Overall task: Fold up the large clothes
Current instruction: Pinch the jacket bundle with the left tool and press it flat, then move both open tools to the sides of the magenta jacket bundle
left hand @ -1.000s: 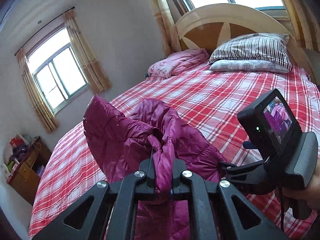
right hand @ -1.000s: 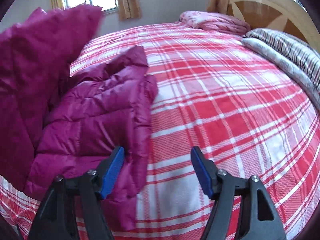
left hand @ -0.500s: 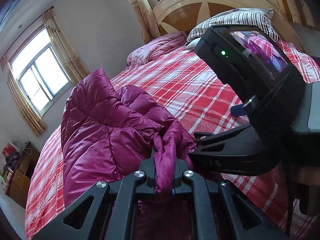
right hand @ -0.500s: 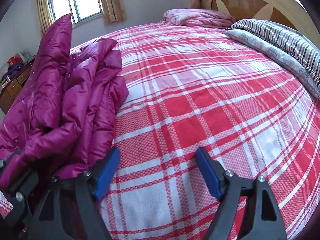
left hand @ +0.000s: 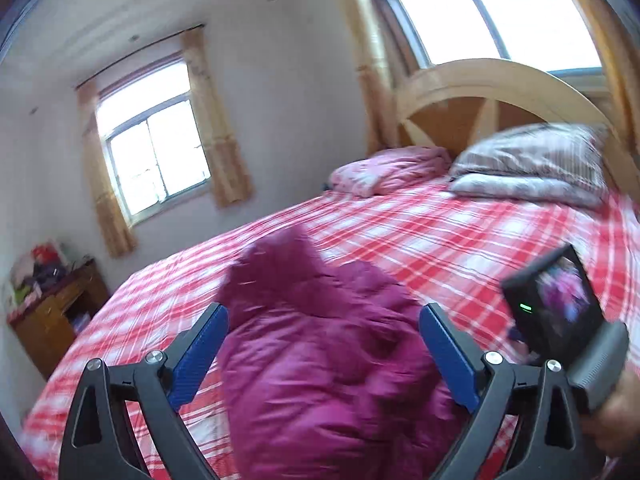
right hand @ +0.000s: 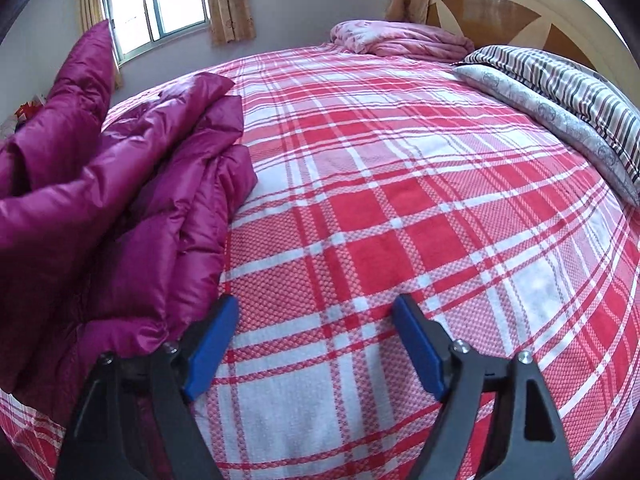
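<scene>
The left tongs [left hand: 322,344] are opening, jaws wide and clear of the magenta down jacket [left hand: 336,360] heaped near the bed's [right hand: 400,200] left edge; the right tongs [right hand: 316,344] gape empty beside its hem, so regrip an outer edge and flatten before folding

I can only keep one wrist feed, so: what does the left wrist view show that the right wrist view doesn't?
Only the left wrist view shows the left gripper, its jaws opening with the purple jacket lying between them, pads clear of it, plus the wooden cabinet and the other gripper's camera body.

Only the right wrist view shows the right gripper, jaws apart over bare plaid bedspread, the jacket beside it.

Both show the jacket, bedspread, headboard, striped pillow, pink quilt and a curtained window.
</scene>
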Available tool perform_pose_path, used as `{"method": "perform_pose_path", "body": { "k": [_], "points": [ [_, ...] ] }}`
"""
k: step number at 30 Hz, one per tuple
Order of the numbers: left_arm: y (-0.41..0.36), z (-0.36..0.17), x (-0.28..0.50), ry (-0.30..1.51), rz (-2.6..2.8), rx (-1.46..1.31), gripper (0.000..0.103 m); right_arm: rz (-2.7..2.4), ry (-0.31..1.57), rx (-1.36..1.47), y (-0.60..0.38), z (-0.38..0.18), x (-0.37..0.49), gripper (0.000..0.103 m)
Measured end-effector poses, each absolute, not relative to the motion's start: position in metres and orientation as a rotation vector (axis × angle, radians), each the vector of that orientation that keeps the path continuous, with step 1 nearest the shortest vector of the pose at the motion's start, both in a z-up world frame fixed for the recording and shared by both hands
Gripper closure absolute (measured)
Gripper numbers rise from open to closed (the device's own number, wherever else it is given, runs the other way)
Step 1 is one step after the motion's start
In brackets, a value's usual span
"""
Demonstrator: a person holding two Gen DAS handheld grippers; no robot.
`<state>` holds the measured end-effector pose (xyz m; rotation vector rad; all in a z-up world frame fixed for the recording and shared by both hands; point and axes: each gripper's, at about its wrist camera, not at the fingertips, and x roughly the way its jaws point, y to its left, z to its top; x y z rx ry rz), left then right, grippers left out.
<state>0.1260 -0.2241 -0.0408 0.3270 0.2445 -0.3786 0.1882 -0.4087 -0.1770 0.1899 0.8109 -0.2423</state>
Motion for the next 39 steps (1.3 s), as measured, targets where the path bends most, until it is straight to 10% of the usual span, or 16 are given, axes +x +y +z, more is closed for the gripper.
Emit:
{"method": "perform_pose_path", "body": {
  "k": [9, 30, 34, 39],
  "points": [
    [-0.179, -0.106, 0.241, 0.515, -0.064, 0.323, 0.006, -0.246, 0.796, 0.221, -0.412, -0.174, 0.186, 0.021],
    [-0.259, -0.132, 0.221, 0.404, -0.263, 0.467, 0.006, -0.205, 0.534, 0.262, -0.392, -0.093, 0.159, 0.022],
    [-0.240, -0.121, 0.224, 0.453, -0.318, 0.418, 0.006, -0.066, 0.717, 0.275, -0.374, -0.124, 0.185, 0.077],
    [-0.218, -0.108, 0.234, 0.449, -0.296, 0.374, 0.006, -0.034, 0.825, 0.238, -0.367, -0.154, 0.179, 0.080]
  ]
}}
